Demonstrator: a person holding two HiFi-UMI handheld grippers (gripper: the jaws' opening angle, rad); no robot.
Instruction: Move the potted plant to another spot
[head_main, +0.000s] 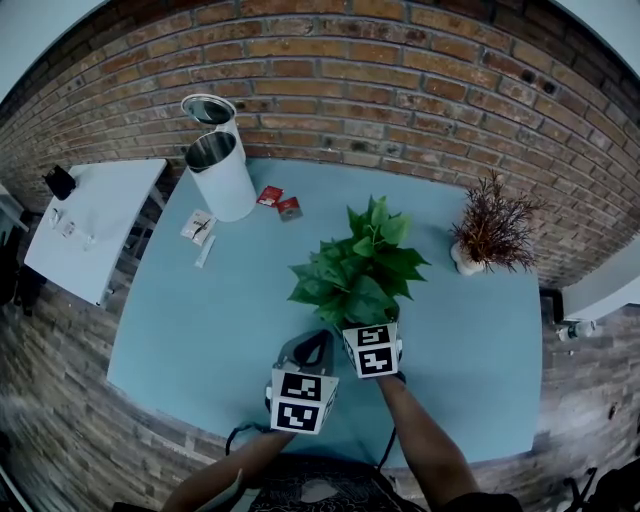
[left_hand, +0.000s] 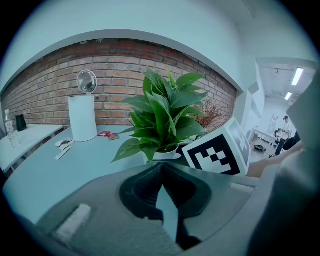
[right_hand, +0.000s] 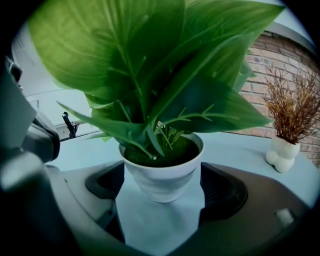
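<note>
On the pale blue tabletop, near its middle, stands the leafy green potted plant. Its ribbed white round pot is upright on the surface and filled to the rim with dark green moss-like matter, out of which the stems and broad leaves rise. The right gripper has its jaws spread wide, one on either side of the pot; they look just clear of the pot's wall, though the angle makes contact hard to rule out. The left gripper sits just beside it on the near side, jaws pressed together at the tips with nothing between them. Toward the brick wall a tall white electric kettle stands with its round lid flipped up, showing a bare steel interior; whether it holds water cannot be told. Two small red packets and some white sachets lie beside it. Near the table's right edge, a lumpy white vase holds reddish-brown dried sprigs.
</note>
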